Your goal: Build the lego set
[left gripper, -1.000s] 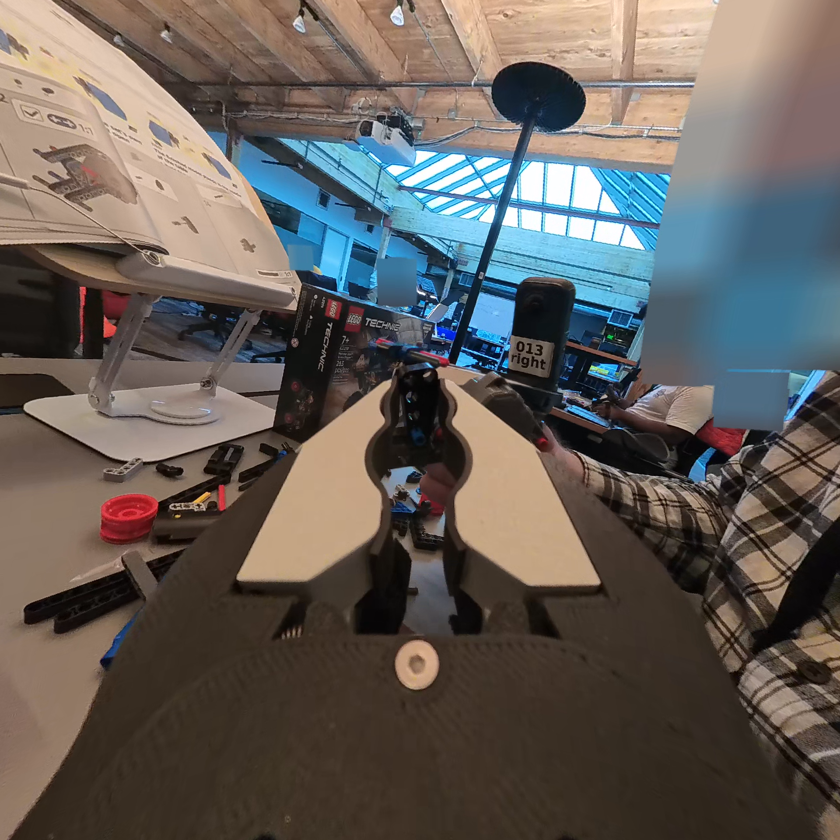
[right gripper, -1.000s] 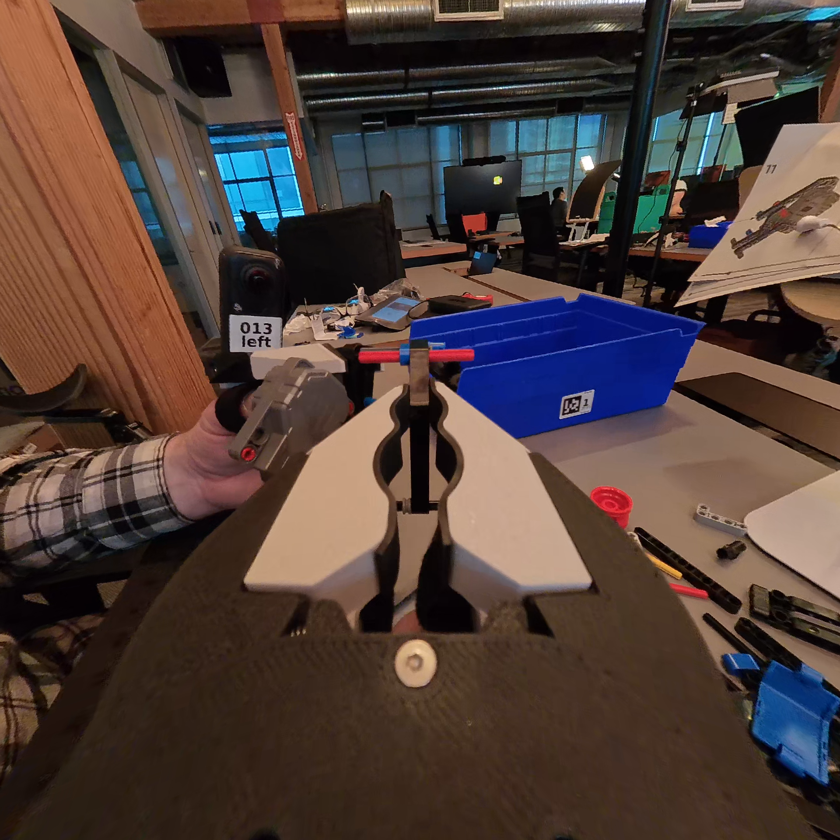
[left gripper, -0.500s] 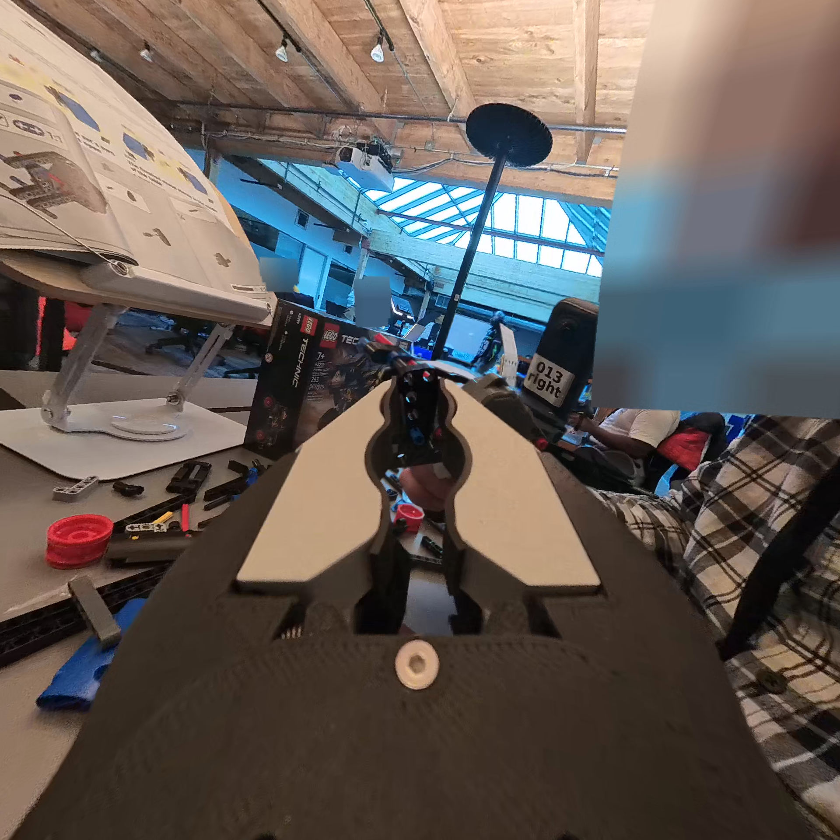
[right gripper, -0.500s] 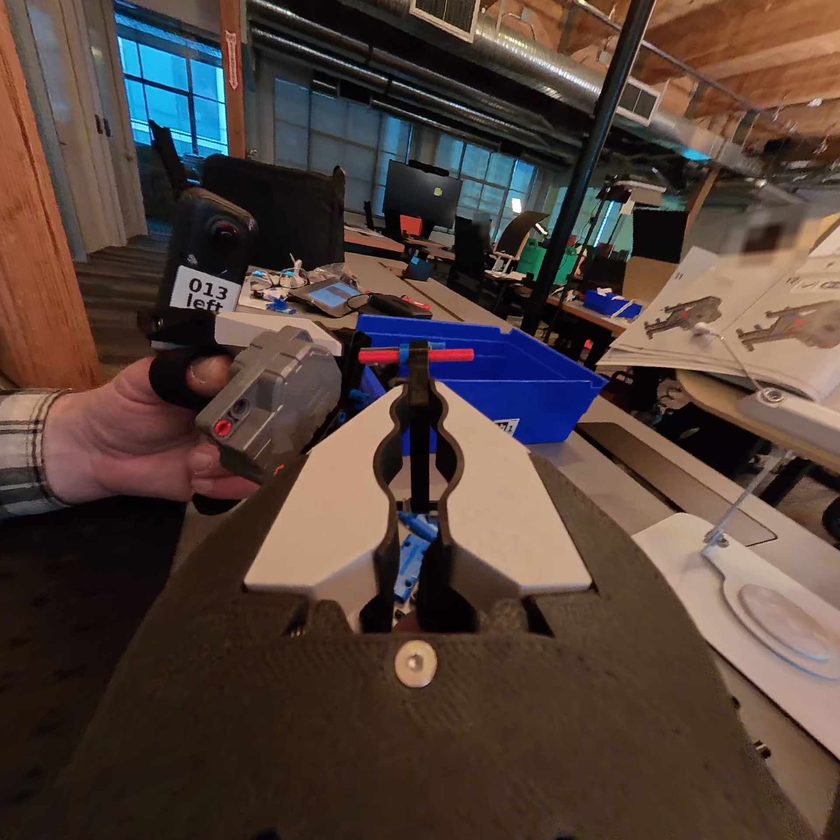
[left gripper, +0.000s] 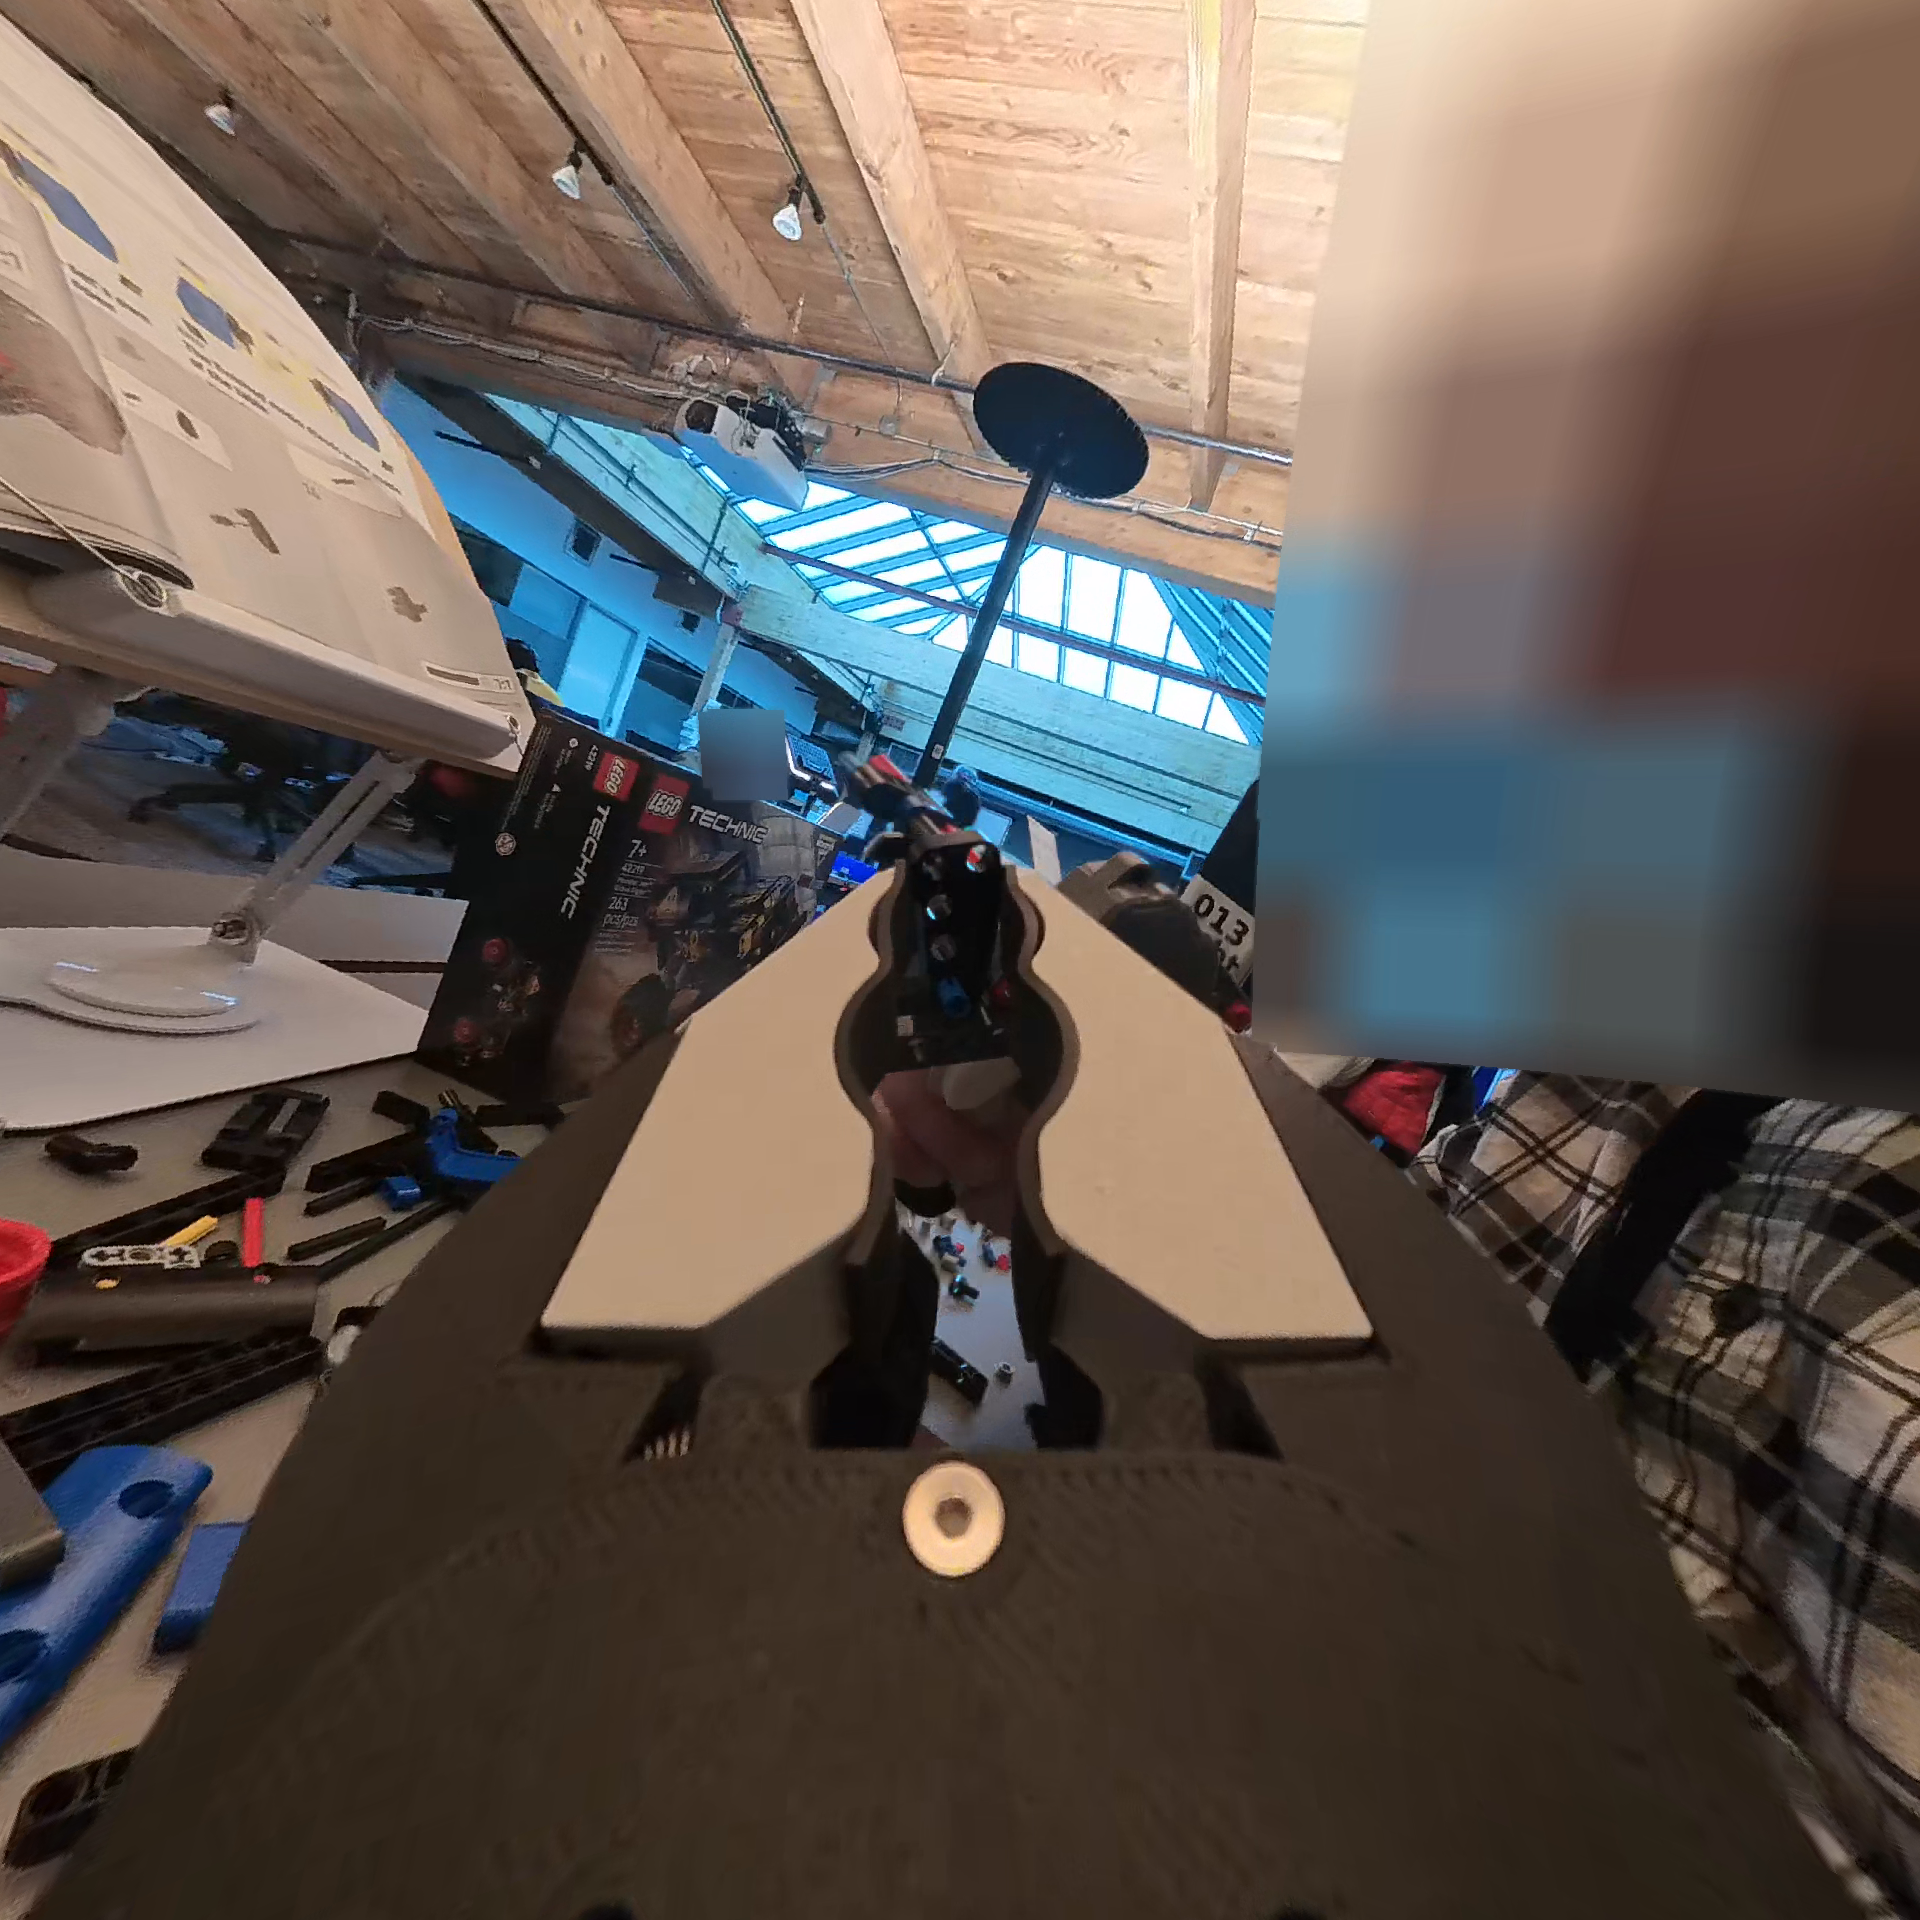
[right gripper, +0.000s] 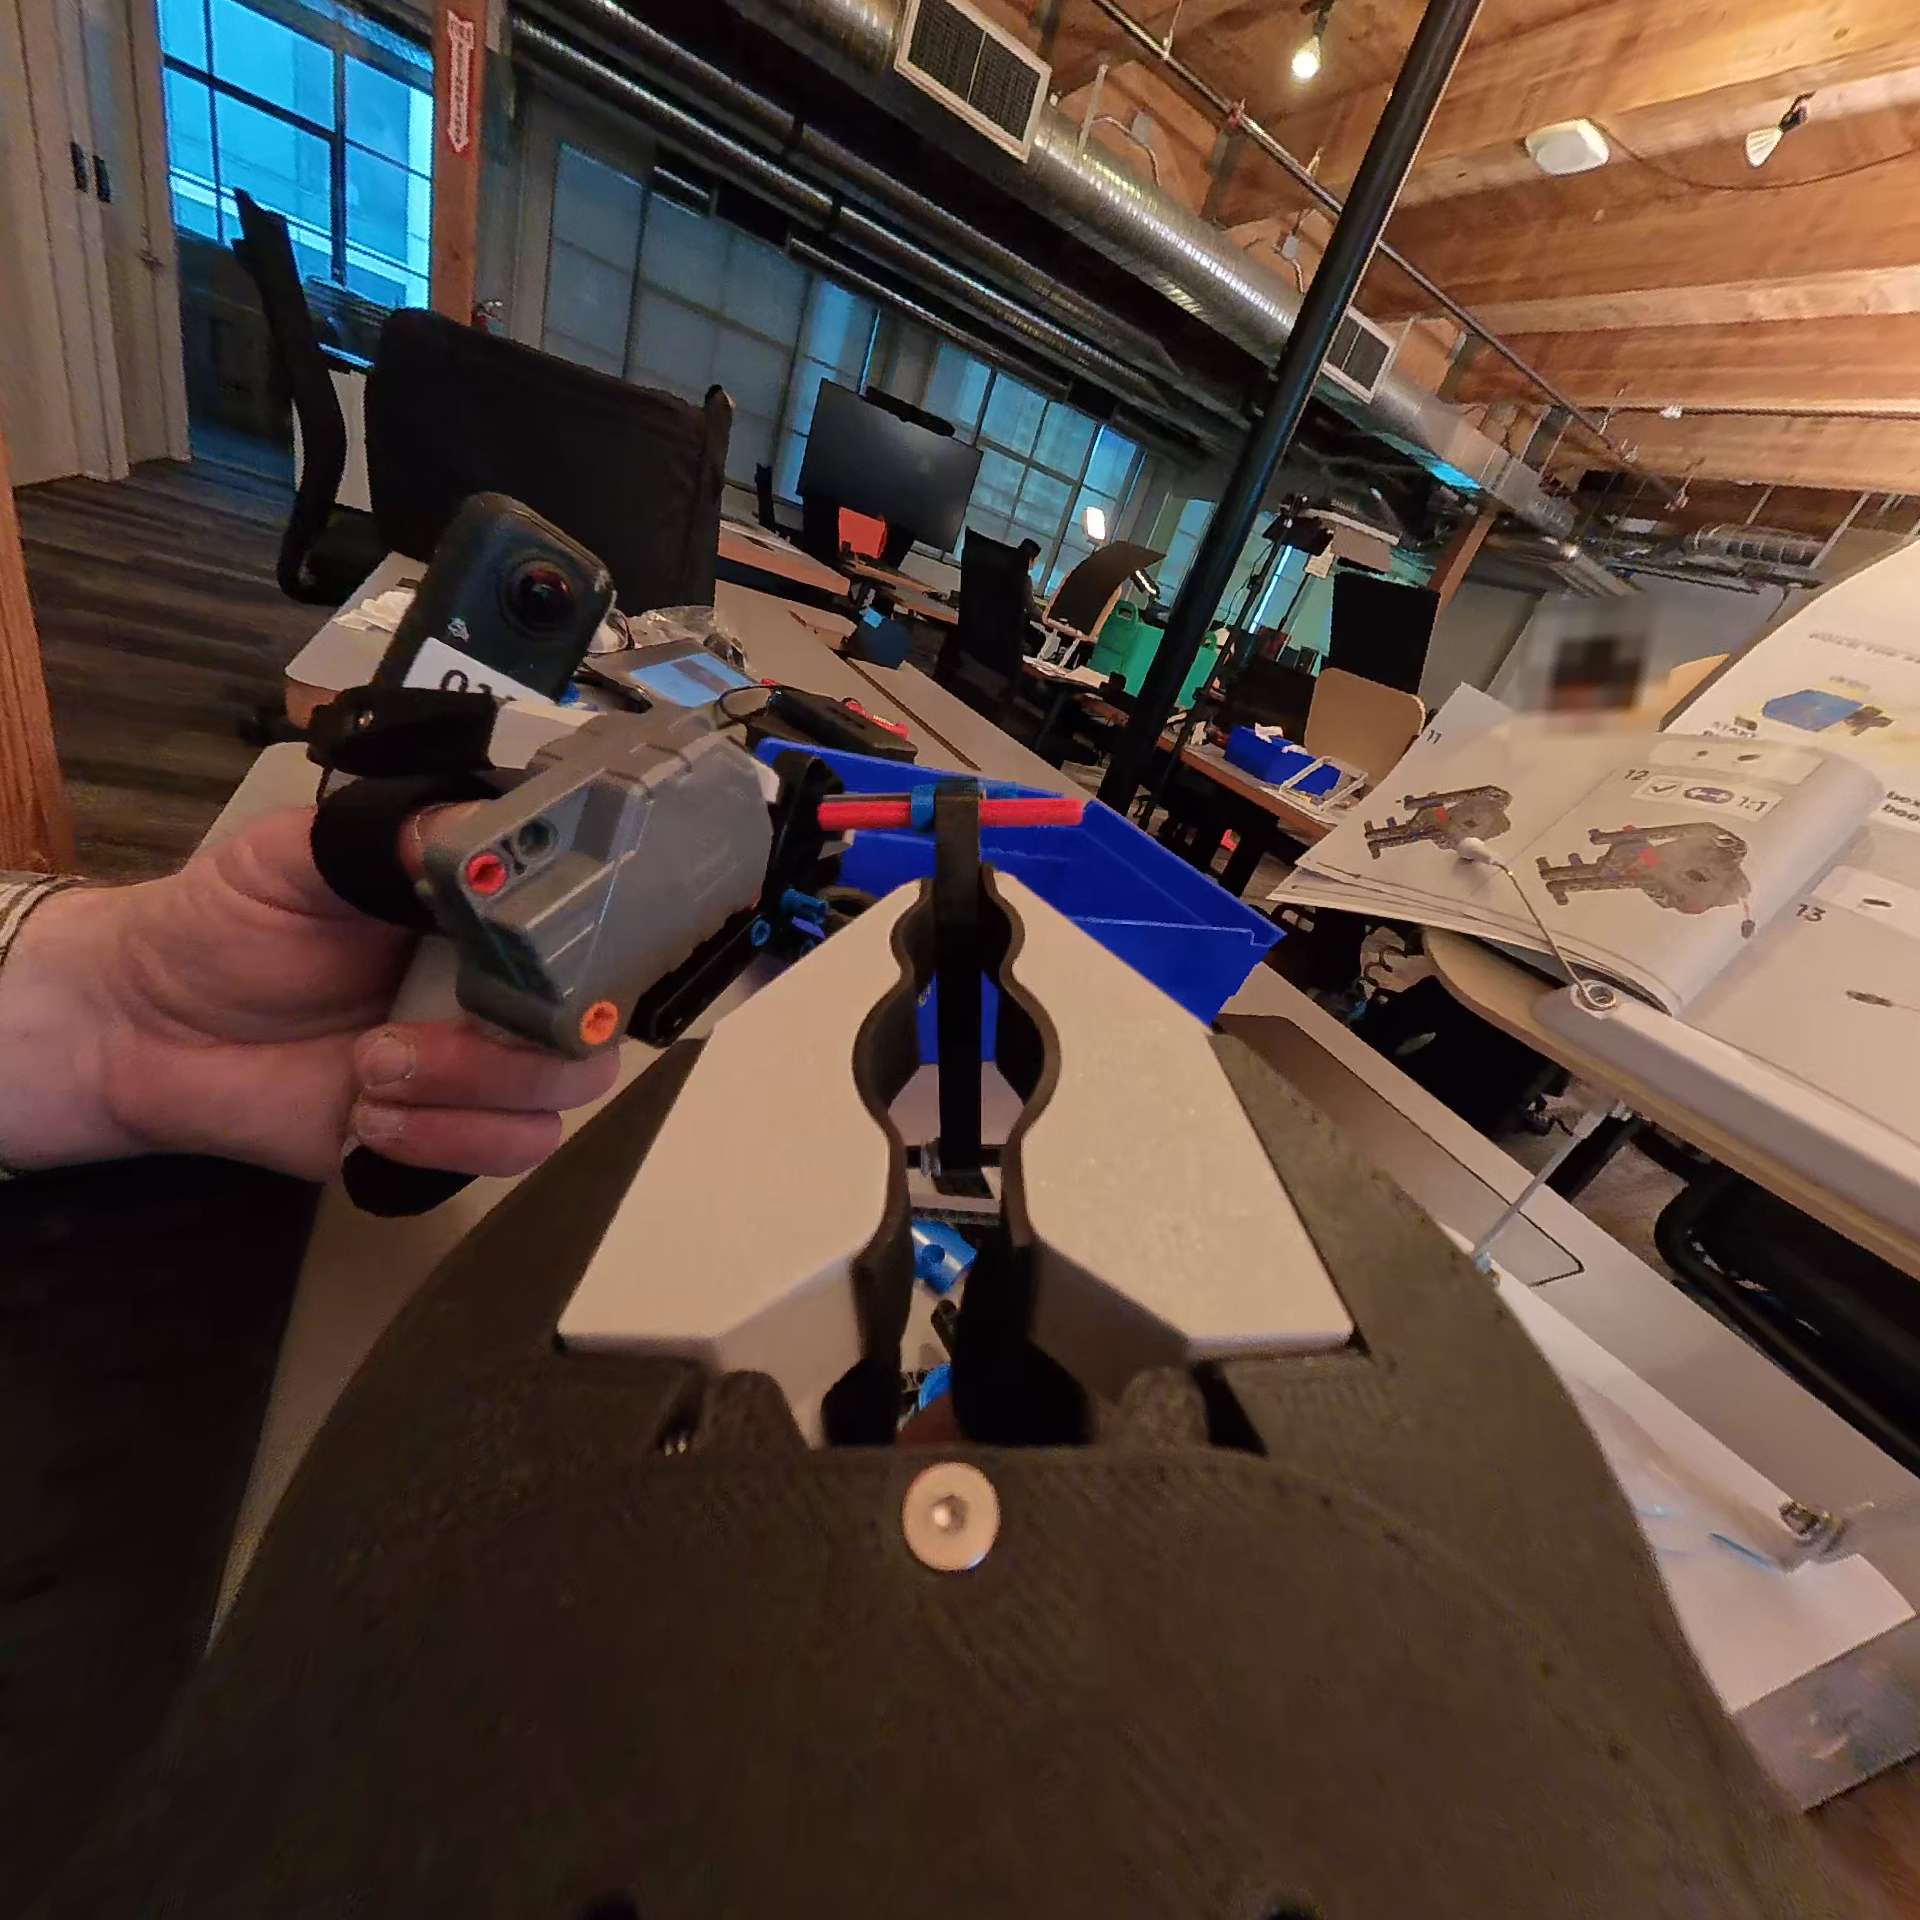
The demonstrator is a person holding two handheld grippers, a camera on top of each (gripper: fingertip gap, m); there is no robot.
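Observation:
My left gripper (left gripper: 951, 883) is shut on a black Technic frame (left gripper: 948, 961) studded with red and blue pins, held up above the table. In the right wrist view this frame (right gripper: 800, 831) joins a grey motor block (right gripper: 613, 883), with a hand (right gripper: 208, 1029) behind it. My right gripper (right gripper: 951, 899) is shut on a thin black beam (right gripper: 958, 1029) standing upright. The beam carries a red axle (right gripper: 1023, 812) through a blue connector across its top. The axle's left end is at the black frame. The axle piece (left gripper: 883, 777) shows just beyond my left fingertips.
An instruction booklet (right gripper: 1662, 862) lies open on a white stand (left gripper: 156, 987). The set's box (left gripper: 582, 914) stands behind loose black beams and pins (left gripper: 260, 1226) on the grey table. There are blue panels (left gripper: 83, 1527) near the front left and a blue bin (right gripper: 1122, 904) behind the axle. A plaid sleeve (left gripper: 1714, 1299) is at the right. Only a small space, under 4 cm, lies between the two pairs of fingers.
Both grippers have tilted upward and drawn closer together. The grey motor assembly now looms larger beside the right gripper, with the red axle's end up against its frame. Both grips are unchanged.

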